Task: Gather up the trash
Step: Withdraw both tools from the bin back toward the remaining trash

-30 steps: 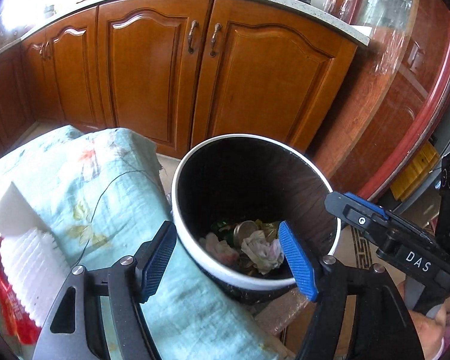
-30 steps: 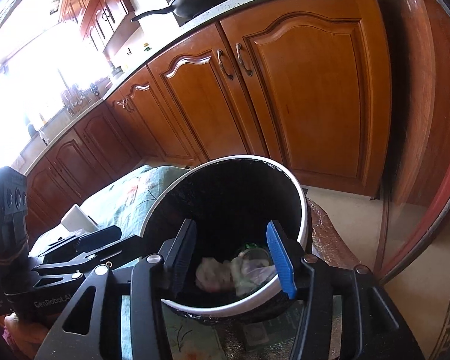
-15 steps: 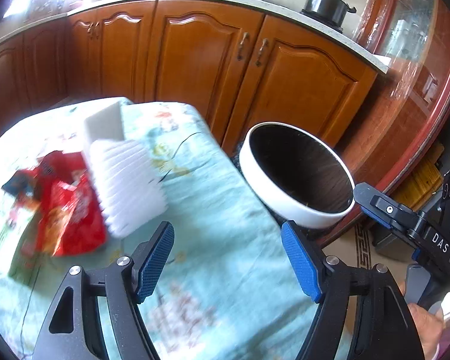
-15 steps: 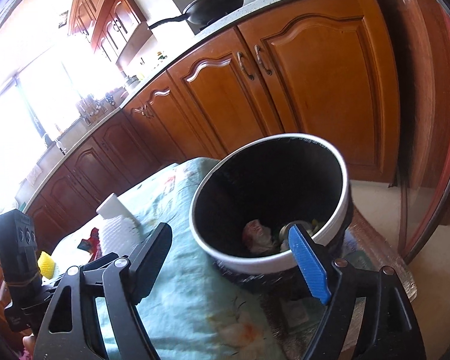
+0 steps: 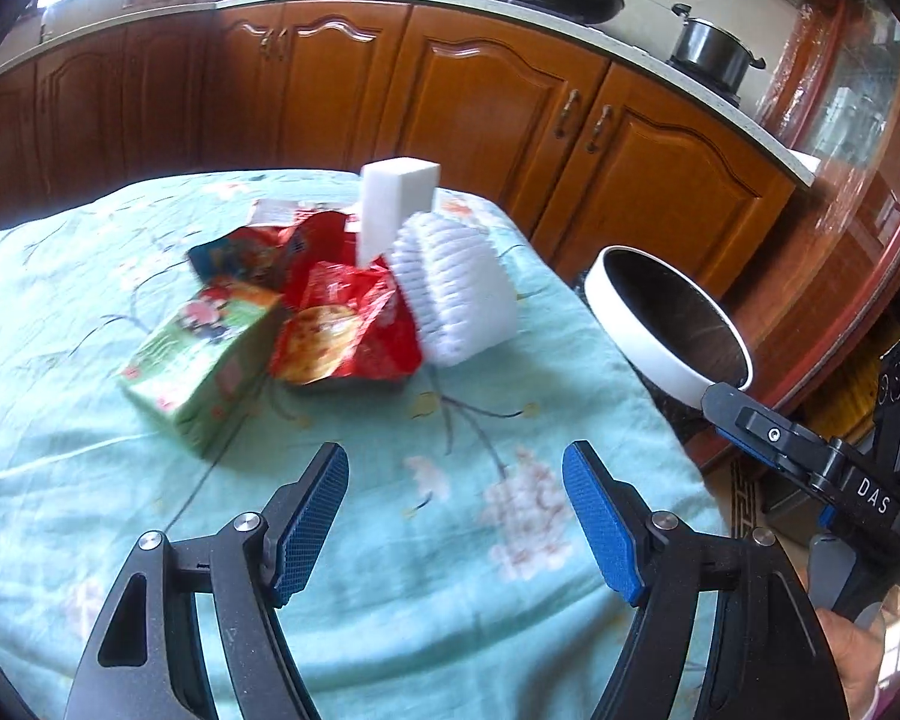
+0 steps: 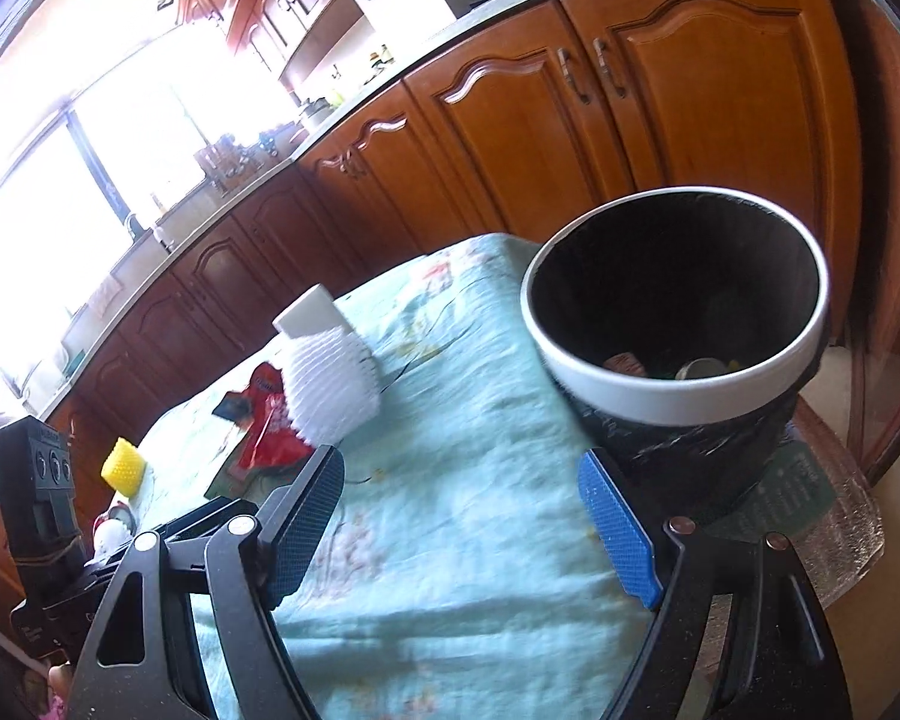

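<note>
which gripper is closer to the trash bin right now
Right. The right gripper sits just beside the trash bin; the left gripper hovers over the tablecloth, farther away.

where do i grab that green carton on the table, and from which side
Grip the green carton across its two long flat faces near the closer end, coming from above with the open left gripper. It lies tilted on the cloth, its far end against the red wrapper, so the near end is freer.

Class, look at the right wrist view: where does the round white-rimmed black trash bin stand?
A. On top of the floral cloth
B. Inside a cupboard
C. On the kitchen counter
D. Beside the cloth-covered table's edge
D: the white-rimmed black trash bin stands beside the floral-cloth table edge, already holding some trash.
</note>
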{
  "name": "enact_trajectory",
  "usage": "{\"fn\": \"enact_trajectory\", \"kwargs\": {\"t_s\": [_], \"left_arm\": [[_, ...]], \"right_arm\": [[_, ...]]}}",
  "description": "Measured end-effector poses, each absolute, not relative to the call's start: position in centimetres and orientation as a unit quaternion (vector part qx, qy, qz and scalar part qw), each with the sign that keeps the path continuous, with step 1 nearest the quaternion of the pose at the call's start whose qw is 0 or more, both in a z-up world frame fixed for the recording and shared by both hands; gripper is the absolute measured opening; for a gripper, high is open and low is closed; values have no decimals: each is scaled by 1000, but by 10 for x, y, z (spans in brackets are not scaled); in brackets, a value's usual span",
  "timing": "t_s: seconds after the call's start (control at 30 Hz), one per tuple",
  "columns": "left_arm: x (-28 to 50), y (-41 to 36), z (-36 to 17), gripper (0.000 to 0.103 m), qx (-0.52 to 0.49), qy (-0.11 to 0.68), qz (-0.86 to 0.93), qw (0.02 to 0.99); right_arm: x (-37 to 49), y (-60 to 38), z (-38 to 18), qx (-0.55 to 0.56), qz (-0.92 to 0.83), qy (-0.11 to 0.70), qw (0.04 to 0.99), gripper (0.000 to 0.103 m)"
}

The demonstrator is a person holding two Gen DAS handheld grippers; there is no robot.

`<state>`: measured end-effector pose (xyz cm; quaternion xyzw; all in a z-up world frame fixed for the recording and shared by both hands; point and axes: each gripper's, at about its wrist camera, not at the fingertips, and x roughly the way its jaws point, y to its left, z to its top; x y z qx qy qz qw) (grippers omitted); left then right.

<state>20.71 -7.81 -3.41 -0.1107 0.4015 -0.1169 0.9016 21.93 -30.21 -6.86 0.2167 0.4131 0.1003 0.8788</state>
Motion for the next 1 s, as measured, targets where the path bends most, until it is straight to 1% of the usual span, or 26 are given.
{"fn": "enact_trajectory", "kwargs": {"t_s": [0.23, 0.57, 1.0], "left_arm": [[187, -44, -32, 74, -127, 402, -89, 902], [178, -5, -27, 74, -140, 397, -51, 906], [209, 16, -27, 74, -111, 407, -36, 906]], "right_arm": [[219, -264, -70, 196, 131, 425, 874, 82], [229, -236, -75, 184, 147, 433, 870, 82], [258, -211, -83, 163, 163, 446, 865, 82]]}}
